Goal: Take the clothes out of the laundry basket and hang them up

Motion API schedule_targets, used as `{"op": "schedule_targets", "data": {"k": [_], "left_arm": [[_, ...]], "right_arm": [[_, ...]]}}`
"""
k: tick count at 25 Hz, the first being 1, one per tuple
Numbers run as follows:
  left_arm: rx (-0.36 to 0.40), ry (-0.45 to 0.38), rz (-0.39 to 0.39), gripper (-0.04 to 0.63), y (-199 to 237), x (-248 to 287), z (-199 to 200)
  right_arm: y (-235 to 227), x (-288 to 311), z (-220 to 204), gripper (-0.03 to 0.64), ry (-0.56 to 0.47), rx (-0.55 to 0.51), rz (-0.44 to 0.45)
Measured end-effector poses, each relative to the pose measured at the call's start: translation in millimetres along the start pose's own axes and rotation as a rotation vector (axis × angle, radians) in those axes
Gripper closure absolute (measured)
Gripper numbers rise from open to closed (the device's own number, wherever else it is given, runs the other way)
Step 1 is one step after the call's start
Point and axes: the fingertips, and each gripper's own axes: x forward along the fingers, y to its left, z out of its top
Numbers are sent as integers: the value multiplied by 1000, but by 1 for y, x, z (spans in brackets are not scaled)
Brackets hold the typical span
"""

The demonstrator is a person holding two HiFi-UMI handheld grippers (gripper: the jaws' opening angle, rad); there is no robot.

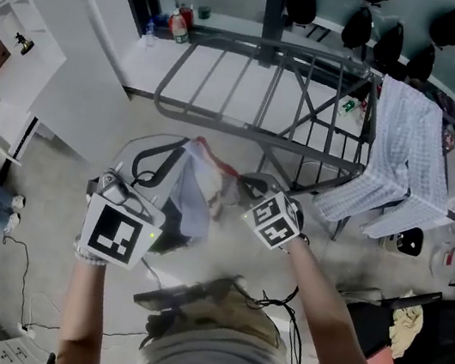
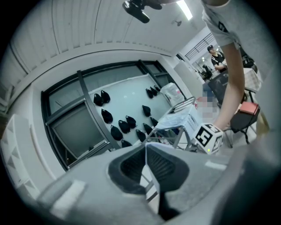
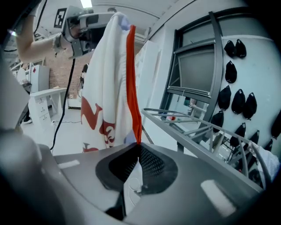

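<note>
My left fingers [image 2: 129,165] and right fingers [image 3: 153,165] are both closed on the white-red garment [image 3: 107,66], which hangs between them before the drying rack [image 1: 253,85]. It seems light and limp, so I judge that holding its edges should spread it.

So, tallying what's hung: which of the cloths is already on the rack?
The pale checked cloth, draped over the rack at its right end. The white garment with red trim is off it, held by the left gripper and right gripper.
</note>
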Motion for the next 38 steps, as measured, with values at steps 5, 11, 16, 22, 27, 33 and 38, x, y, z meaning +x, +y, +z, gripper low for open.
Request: {"op": "schedule_targets", "data": {"k": [5, 11, 16, 22, 27, 33, 38], "left_arm": [[-43, 51, 23, 595, 1, 0, -21], [-30, 87, 29, 595, 4, 10, -37], [-41, 121, 59, 595, 4, 23, -52], [-23, 175, 101, 595, 8, 42, -60], [-5, 192, 124, 595, 12, 60, -58], [29, 208, 146, 595, 34, 90, -59], [32, 192, 158, 595, 62, 122, -62]], "right_arm": [[-25, -34, -25, 607, 39, 74, -75], [-44, -76, -36, 607, 55, 66, -150], [-63, -109, -32, 607, 42, 60, -215], [-95, -151, -8, 607, -14, 18, -296], [-121, -177, 13, 607, -45, -39, -356], [-163, -191, 34, 607, -74, -53, -429], [-197, -186, 51, 607, -81, -70, -481]]}}
